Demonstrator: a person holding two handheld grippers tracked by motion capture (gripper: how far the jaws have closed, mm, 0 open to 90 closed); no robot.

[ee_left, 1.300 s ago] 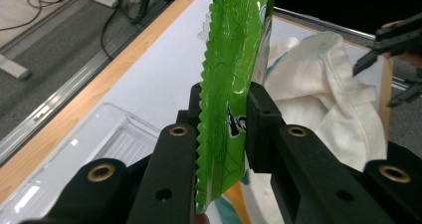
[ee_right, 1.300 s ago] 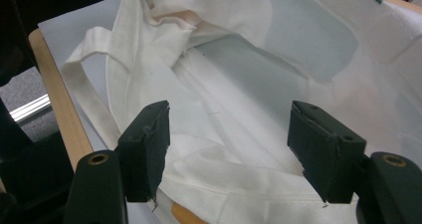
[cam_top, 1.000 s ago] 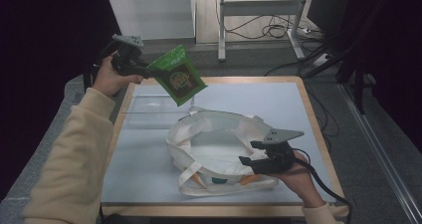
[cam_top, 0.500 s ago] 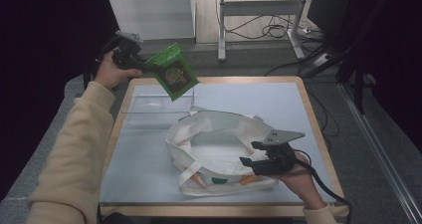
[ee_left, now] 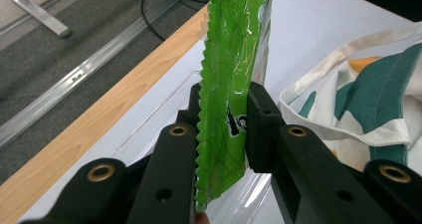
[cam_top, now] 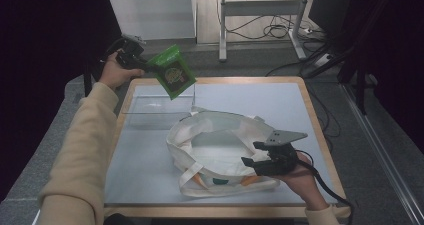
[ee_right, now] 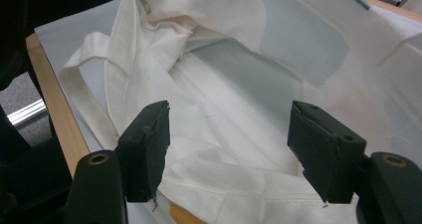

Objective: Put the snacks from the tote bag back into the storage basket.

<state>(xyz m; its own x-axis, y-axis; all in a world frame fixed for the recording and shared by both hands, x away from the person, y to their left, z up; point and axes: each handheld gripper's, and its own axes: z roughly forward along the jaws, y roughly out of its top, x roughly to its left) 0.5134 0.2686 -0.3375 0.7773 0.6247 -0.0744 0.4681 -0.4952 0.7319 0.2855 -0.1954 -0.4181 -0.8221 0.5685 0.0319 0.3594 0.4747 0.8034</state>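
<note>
A: Starting at the left; the left gripper [cam_top: 137, 61] is pinching the green packet [cam_top: 173, 77] by one edge, jaws closed tight on the crimped seam [ee_left: 203, 79]; packet hanging off the far left corner of the table [cam_top: 310, 116], over the clear tray [cam_top: 155, 103].

B: What's changing?

A: Against the earlier high views the packet is sitting further left and back than a second ago, tilting more steeply; so I'm judging the hand is lining up for a drop, not yet coming in over the bag.

B: Middle?

A: The white tote bag [cam_top: 220, 150] is lying mid-table, mouth gaping upward, handle [cam_top: 189, 171] flopping toward the near edge; inside is looking bare; the packet is well apart from the opening.

B: Right side?

A: The right gripper [cam_top: 257, 155] is resting at the bag's near right rim, unmoved since a second ago; jaws standing wide with cloth [ee_right: 224, 129] lying between them, pads not pressing it; so it's holding nothing, maybe propping the rim.

B: Room to move?

A: Open tabletop between tray and bag; the path from packet down to the mouth is looking free; watch the tray's upright wall and the bag's far rim.
</note>
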